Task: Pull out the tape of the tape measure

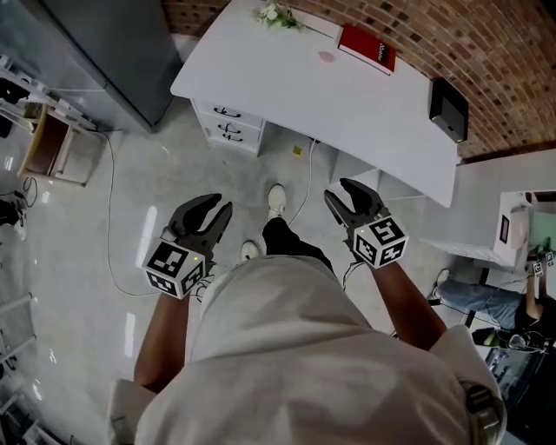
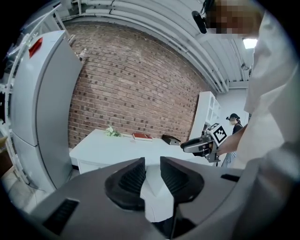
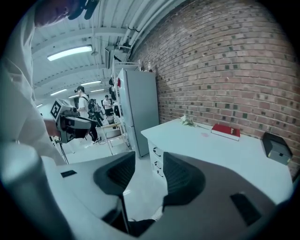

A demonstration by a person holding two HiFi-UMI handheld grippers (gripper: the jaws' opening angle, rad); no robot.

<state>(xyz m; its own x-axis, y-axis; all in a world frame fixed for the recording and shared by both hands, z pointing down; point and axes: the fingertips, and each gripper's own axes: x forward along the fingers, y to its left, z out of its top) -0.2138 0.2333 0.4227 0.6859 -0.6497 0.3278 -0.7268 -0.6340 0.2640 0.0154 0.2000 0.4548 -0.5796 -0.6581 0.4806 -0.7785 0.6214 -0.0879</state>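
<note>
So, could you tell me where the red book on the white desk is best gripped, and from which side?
The red book lies flat on the white desk, close along the brick wall. So probably take its long near edge, pinched across its thickness, coming from the open side; the far edge leaves little room.

desk (image 1: 347,96): white | book (image 1: 367,47): red | wall (image 1: 486,52): red-brown brick | fridge (image 1: 113,52): grey | box (image 1: 448,109): black

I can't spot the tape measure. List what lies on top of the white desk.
On the white desk: a red book, white flowers, a black box, a small pink spot. No tape measure shows. The closed drawers hide their contents.
</note>
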